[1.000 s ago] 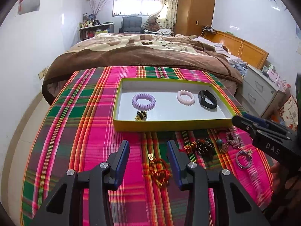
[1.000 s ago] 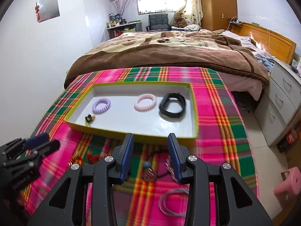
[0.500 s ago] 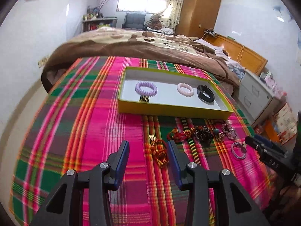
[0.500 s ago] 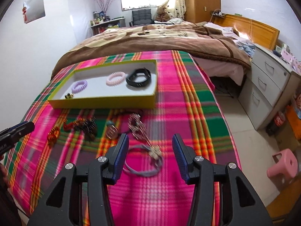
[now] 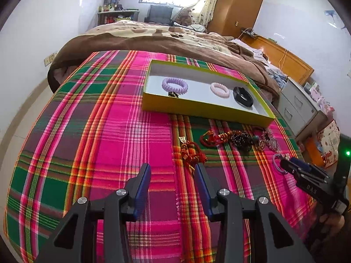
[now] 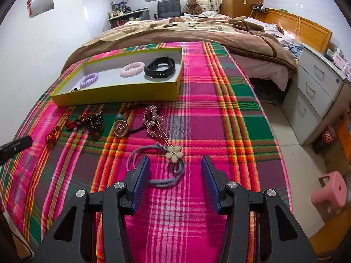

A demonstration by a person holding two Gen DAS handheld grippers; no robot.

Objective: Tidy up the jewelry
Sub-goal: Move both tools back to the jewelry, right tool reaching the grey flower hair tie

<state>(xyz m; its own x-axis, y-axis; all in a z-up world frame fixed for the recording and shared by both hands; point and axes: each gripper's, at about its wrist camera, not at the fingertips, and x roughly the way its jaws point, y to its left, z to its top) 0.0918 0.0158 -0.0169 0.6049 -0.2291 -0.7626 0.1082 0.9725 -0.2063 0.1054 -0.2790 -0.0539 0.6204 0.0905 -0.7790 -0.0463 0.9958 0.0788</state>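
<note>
The right claw (image 6: 175, 175) is spread wide and holds nothing. It hangs low over the plaid blanket (image 6: 208, 114), on the near side of the yellow box (image 6: 118, 92). A gray hair tie (image 6: 153, 164) with a little white flower (image 6: 174, 151) lies right at its tips, partly between the two fingers.

The left claw (image 5: 172, 182) is spread too, and it is empty. It is also on the near side of the yellow box (image 5: 206, 107), more toward the box's left end. A red knotted cord (image 5: 193, 153) lies just past its tips.

Inside the box sit a purple coil band (image 5: 174, 84), a pink coil band (image 5: 219, 89), a black wristband (image 5: 242, 96) and a small dark and gold piece (image 5: 173, 94) just beside the purple band.

Between the box and the claws, more jewelry lies in a row on the blanket: a red bead string (image 5: 216, 137), dark beads (image 6: 93, 120), a round brown button with an H (image 6: 120, 128) and a sparkly chain (image 6: 153, 120).
</note>
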